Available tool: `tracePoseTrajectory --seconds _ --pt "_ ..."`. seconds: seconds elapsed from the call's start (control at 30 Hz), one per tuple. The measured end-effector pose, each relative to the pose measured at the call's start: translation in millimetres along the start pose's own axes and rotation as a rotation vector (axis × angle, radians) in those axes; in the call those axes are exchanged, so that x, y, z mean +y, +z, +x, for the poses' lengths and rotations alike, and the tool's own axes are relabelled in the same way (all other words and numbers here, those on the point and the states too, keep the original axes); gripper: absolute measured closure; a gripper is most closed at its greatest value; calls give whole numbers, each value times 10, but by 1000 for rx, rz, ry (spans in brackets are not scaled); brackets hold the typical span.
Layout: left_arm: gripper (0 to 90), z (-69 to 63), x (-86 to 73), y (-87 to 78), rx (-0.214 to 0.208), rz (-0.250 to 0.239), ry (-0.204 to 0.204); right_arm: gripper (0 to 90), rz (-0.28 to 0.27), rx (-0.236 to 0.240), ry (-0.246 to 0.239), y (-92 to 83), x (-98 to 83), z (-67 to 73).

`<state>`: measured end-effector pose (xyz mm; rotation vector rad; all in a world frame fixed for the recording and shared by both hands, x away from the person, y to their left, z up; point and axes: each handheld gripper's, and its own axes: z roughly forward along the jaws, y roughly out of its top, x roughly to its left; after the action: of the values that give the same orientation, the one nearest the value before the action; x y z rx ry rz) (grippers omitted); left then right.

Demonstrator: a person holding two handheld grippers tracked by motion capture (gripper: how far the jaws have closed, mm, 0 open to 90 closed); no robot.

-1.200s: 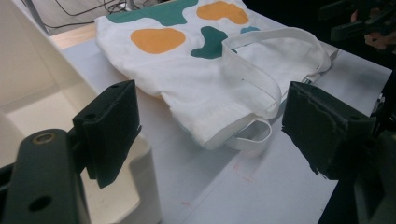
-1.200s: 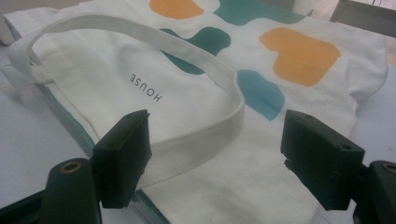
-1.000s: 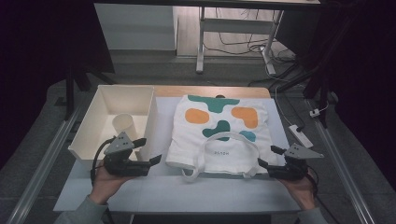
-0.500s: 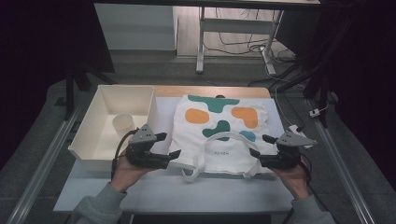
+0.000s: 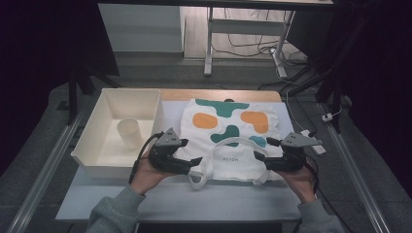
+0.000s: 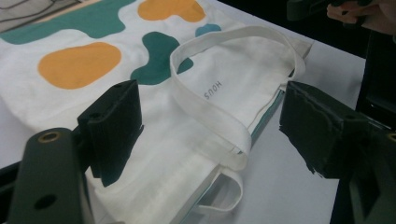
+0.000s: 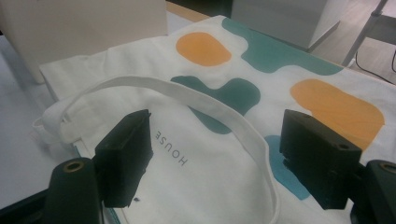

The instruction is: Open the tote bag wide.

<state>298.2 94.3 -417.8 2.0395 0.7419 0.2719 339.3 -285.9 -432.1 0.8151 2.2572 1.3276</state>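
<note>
One white tote bag [image 5: 228,141] with orange and teal patches lies flat on the table [image 5: 160,199], its handle [image 5: 233,141] looped on top. Left gripper [image 5: 194,165] and right gripper [image 5: 260,158] flank its near corners, jaws wide apart, gripping nothing. Beside it, a white bin [image 5: 92,155] holds a cup [image 5: 129,132].

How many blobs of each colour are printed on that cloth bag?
On the tote bag, counted in the high view:
Orange blobs: 2
Teal blobs: 3
Total: 5
</note>
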Motion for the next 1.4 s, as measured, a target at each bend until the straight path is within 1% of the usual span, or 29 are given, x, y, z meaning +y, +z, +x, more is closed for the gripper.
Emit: tracePoseTrajectory --seconds 0.03,0.1,0.27,0.37,0.4,0.43,0.5,0.53,0.73,0.77,0.8,0.83,0.87,0.9,0.93,0.97,1.0,1.07,1.1,1.13,1.17,1.23,1.27,1.3,1.33,1.4 --pt "211 3 17 37 -3 9 1 248 -2 1 -2 -2 -2 1" --pt "215 23 62 129 7 28 2 248 -3 5 -2 -5 -10 3" --pt "221 19 52 208 3 21 -1 249 5 17 -1 13 -48 22" --pt "221 -20 19 280 -19 50 15 249 20 25 -2 40 -83 48" --pt "225 -20 19 280 -19 50 15 249 27 27 -4 52 -96 58" --pt "225 -30 9 296 -29 52 14 249 27 27 -4 52 -96 58" --pt "226 -55 -24 357 -38 73 22 249 47 37 -5 88 -137 84" --pt "226 -55 -24 357 -38 73 22 249 50 40 -4 100 -150 91" --pt "227 -108 -67 473 -56 117 43 249 61 57 0 145 -189 122" --pt "227 -129 -87 525 -64 133 44 250 64 58 -2 148 -193 126" --pt "227 -129 -87 525 -64 133 44 249 67 60 -3 151 -196 130" --pt "226 -139 -98 553 -67 144 46 249 67 61 -3 155 -200 135" --pt "226 -155 -121 607 -72 168 53 249 70 62 -4 156 -203 139" --pt "226 -155 -121 607 -72 168 53 249 70 62 -4 156 -203 139" --pt "226 -168 -143 655 -74 190 59 250 71 64 -7 157 -209 143" --pt "228 -168 -143 655 -74 190 59 250 72 65 -6 158 -212 146" --pt "232 -172 -153 678 -74 202 63 250 73 66 -5 159 -215 150" --pt "254 -177 -179 729 -76 219 60 249 76 66 -7 162 -221 156" --pt "263 -178 -203 773 -88 242 58 250 77 67 -7 163 -224 159" --pt "274 -178 -203 773 -88 242 58 250 79 68 -8 164 -226 163" --pt "293 -180 -224 807 -95 258 63 249 79 69 -8 166 -229 167" --pt "347 -178 -230 819 -96 263 64 250 83 71 -12 168 -235 171" --pt "347 -177 -233 828 -97 269 61 250 83 71 -12 168 -235 171" --pt "379 -177 -238 836 -93 266 58 249 84 71 -13 169 -238 171" --pt "447 -176 -241 840 -89 266 57 249 84 73 -12 169 -244 172" --pt "485 -166 -249 837 -95 266 53 251 84 75 -7 167 -250 178"
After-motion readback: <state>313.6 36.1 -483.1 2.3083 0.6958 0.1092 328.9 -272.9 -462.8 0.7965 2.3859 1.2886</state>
